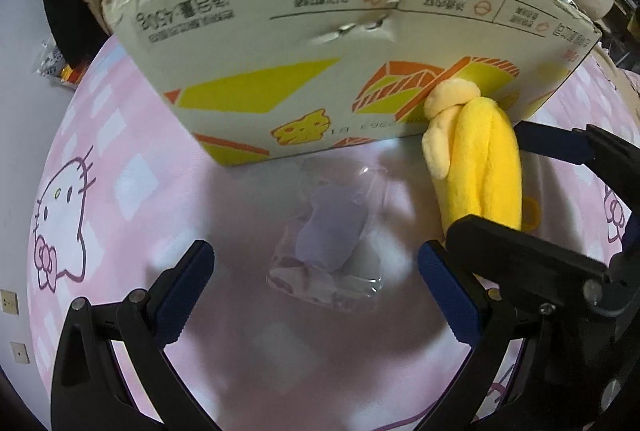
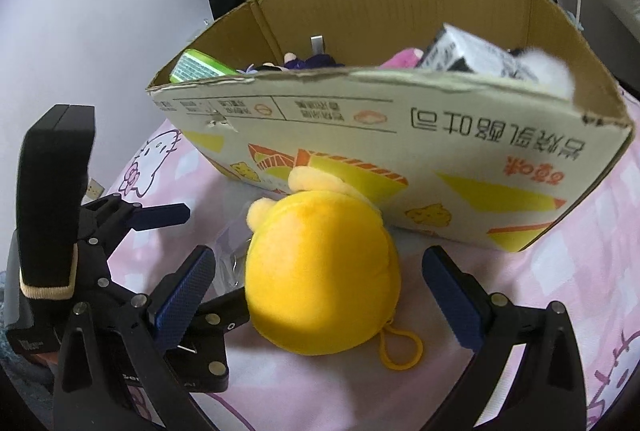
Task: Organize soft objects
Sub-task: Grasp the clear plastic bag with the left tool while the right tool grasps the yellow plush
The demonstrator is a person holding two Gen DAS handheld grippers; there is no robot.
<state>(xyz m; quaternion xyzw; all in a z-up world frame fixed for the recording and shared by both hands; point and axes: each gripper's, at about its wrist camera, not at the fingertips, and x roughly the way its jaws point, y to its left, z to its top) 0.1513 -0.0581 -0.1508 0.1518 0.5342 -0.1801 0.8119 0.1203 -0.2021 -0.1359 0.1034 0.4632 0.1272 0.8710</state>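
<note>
**Plush toy lined up for pickup, both grippers empty**

Plush toy [image 2: 320,271], yellow, lies on the pink bedsheet [image 2: 580,271] just in front of the cardboard box [image 2: 440,135], its top end touching the near wall. Right gripper [image 2: 320,291] is wide open, fingers either side of the toy, not clamped; likely staged for a grasp. Left gripper [image 1: 316,291] is also wide open, holding nothing, aimed at a clear plastic packet [image 1: 332,239] left of the toy. The box already holds several items, so it is probably the drop target.
</note>
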